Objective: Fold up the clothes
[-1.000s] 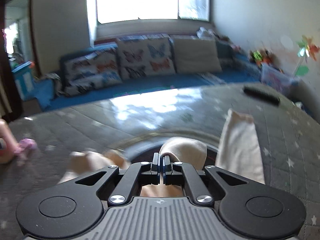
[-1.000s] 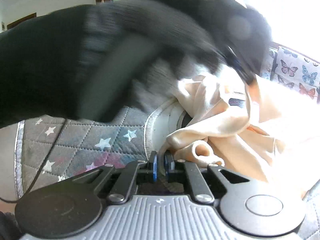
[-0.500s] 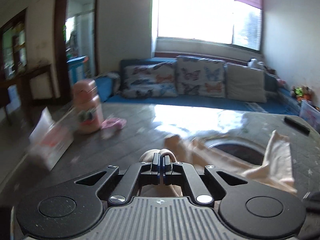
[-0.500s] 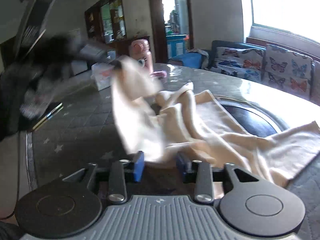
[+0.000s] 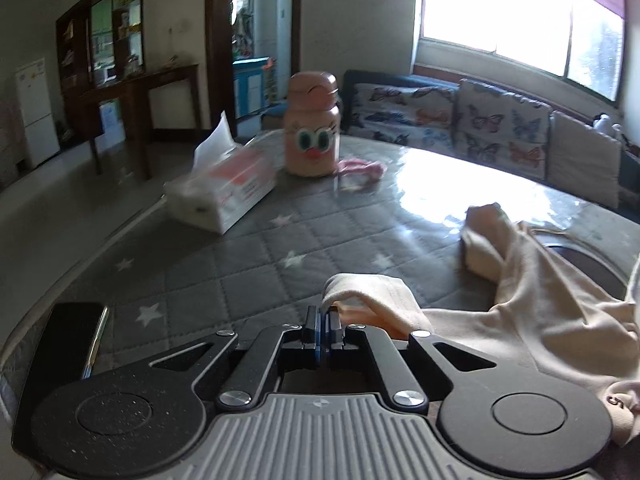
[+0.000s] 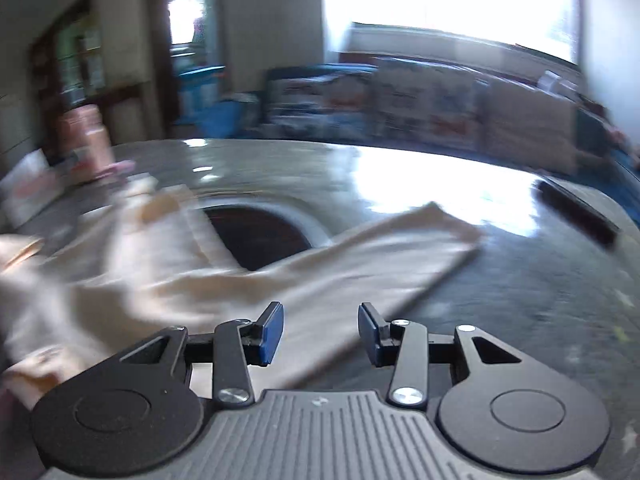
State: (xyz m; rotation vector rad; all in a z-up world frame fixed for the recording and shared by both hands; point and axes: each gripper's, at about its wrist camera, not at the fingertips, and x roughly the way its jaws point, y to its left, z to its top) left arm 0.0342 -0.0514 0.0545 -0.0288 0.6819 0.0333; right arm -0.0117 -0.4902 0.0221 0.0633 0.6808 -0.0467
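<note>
Currently a fold of the cream garment, lying rumpled on the quilted table, is being pinched by the left gripper; the right gripper, wide apart and empty, should be guided to an opposite edge.

The only readable mark is a small dark "5" printed on the cream garment, near its hem at about four o'clock in the left wrist view, just beside the hand-held gripper's body. The tissue box at ten o'clock carries red printing on its side, but it is too blurred to read. In the right wrist view motion blur leaves no text legible anywhere.
</note>
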